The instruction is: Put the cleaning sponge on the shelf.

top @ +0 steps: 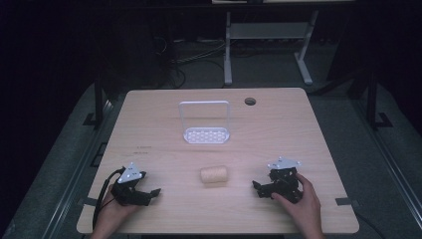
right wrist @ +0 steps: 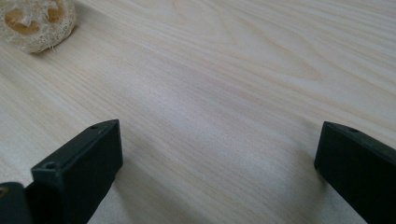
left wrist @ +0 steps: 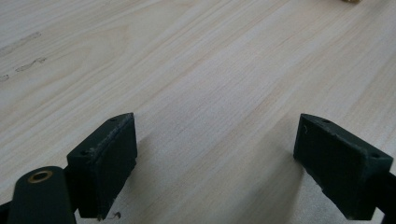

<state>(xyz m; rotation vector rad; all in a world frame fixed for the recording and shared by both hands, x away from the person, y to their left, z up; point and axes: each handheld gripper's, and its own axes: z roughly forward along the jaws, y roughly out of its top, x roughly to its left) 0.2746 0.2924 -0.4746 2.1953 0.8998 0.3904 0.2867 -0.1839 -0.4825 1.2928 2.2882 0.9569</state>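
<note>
From the high view, the wooden table (top: 164, 124) carries a pale loofah roll (top: 214, 175) lying on its side a little toward six o'clock of the table's middle, with a white rack (top: 205, 122) standing well apart from it toward twelve o'clock and a round cable hole (top: 250, 101) at about one o'clock of the rack. The left gripper (top: 155, 192) rests near the front edge at roughly eight o'clock of the roll, the right gripper (top: 256, 186) at roughly four o'clock, each in a hand, each pointing inward toward the roll and clear of it; this view gives the whole layout but is too small to judge the jaw gaps. The left gripper view supplies that: its two black jaws stand wide apart over bare wood grain with nothing between them, and a sliver of the roll (left wrist: 351, 1) peeks in at the top edge near one o'clock. The right gripper view likewise shows its jaws spread wide and empty, and here the roll (right wrist: 36, 22) sits at eleven o'clock, its fibrous end face and hollow core plain to see.
</note>
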